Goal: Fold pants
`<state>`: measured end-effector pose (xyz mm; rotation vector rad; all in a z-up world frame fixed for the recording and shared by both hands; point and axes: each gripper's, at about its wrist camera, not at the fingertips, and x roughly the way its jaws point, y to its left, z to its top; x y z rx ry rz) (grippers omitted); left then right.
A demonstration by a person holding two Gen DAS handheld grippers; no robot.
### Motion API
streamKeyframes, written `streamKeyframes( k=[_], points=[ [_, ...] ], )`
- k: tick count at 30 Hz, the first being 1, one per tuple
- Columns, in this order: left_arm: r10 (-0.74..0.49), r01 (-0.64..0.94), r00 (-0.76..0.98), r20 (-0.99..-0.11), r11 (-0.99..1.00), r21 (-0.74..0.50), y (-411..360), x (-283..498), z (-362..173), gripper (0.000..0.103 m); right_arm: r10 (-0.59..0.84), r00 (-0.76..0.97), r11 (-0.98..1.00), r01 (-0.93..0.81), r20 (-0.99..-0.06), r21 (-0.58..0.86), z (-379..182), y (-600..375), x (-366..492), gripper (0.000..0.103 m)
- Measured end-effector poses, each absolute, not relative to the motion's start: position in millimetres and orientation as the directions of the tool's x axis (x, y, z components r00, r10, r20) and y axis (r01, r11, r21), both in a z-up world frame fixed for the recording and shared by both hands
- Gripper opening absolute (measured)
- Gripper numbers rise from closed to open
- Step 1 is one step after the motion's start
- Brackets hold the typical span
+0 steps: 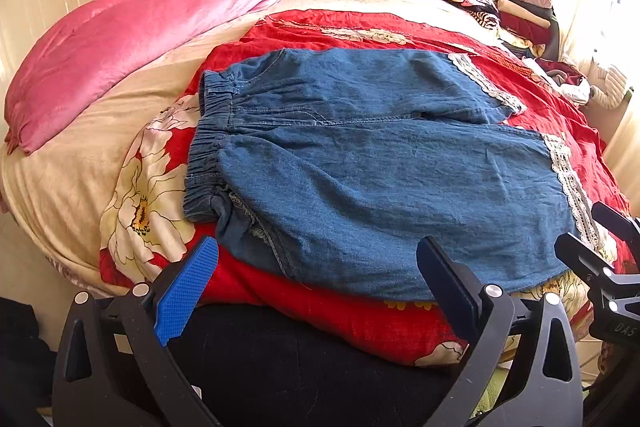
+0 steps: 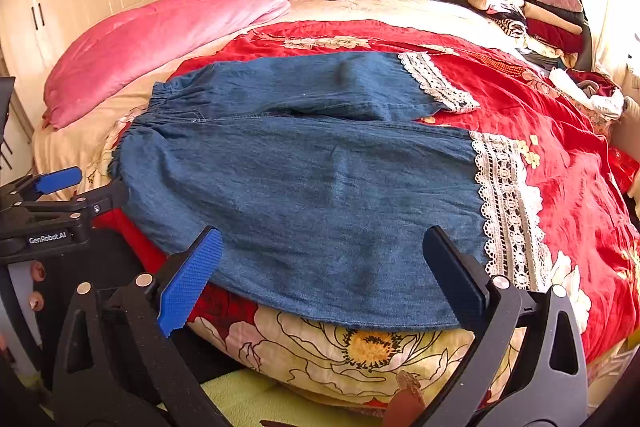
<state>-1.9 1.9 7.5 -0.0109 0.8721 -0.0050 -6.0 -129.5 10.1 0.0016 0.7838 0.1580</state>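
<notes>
Blue denim pants (image 1: 360, 155) with lace-trimmed hems (image 2: 508, 211) lie flat and unfolded on a red floral quilt (image 2: 540, 115) on the bed. Both the left gripper (image 1: 320, 287) and the right gripper (image 2: 324, 283) hover spread wide and empty at the near edge.

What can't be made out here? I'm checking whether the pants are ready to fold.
- Near edge of the pants: both views, partly covered by the open left gripper and right gripper.
- Underside of the pants: hidden against the red floral quilt.
- Clothes pile: garments too small and overlapped to tell apart.
- Right gripper in the left view: cut off by the right edge.
</notes>
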Motion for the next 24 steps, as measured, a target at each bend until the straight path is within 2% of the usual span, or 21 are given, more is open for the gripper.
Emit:
streamKeyframes(
  k=[24],
  points=[
    [-0.004, -0.002, 0.654, -0.757, 1.000, -0.007, 2.9, -6.1, 12.2, 0.099, 0.141, 0.699, 0.988, -0.141, -0.702, 0.058, 10.5, -128.7, -6.4, 0.095]
  ],
)
